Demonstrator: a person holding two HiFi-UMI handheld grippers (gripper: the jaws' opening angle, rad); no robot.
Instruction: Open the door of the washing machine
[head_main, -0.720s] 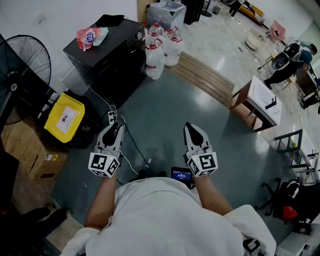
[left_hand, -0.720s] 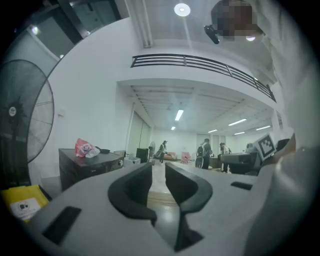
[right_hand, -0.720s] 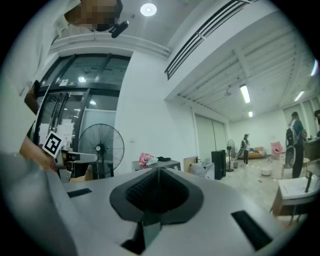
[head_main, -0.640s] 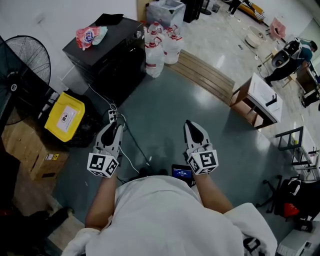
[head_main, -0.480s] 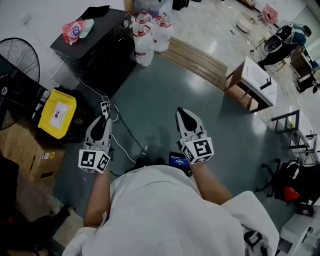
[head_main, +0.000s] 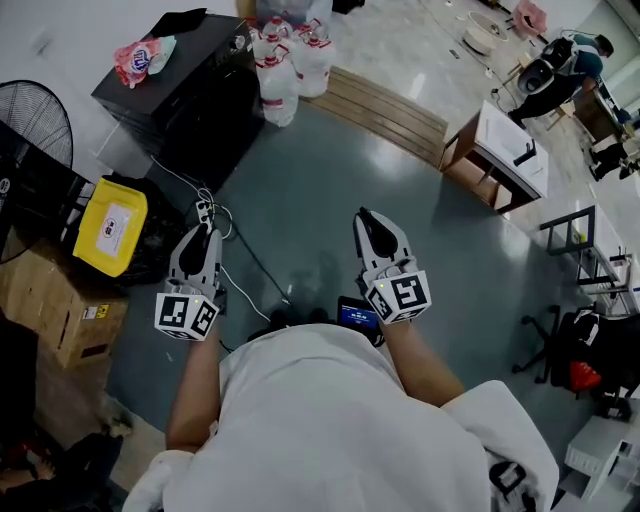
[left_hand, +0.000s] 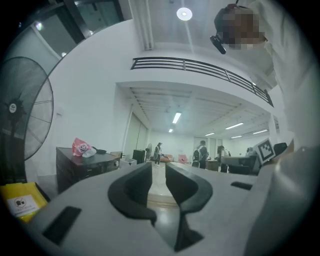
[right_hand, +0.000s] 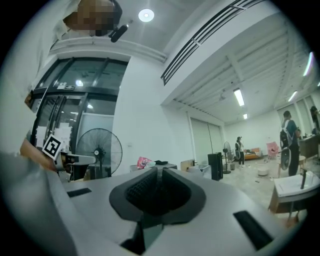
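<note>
Left gripper (head_main: 200, 236) held level over the grey floor (head_main: 320, 190), jaws a little apart, floor showing through the gap, nothing between them. Right gripper (head_main: 367, 220) also level, just right of it, jaws together and empty. Both stick out from a person in a white top (head_main: 330, 430), marker cubes near the wrists; a small lit screen (head_main: 358, 318) sits at the person's front between the arms. Far left, against the wall: a dark boxy appliance (head_main: 185, 95), possibly the washing machine, well apart from both grippers; cannot make out a door on it. Pink bag (head_main: 135, 58) lies on its top. Cluster of water bottles (head_main: 285, 70) just right of it, then a low wooden platform (head_main: 390, 112). Near left: standing fan (head_main: 35, 125), yellow lid (head_main: 108, 226), cardboard box (head_main: 60, 305). Power strip (head_main: 205, 212) with cables on the floor, just beyond the left gripper's tip. Small desk (head_main: 505, 150) far right.
</note>
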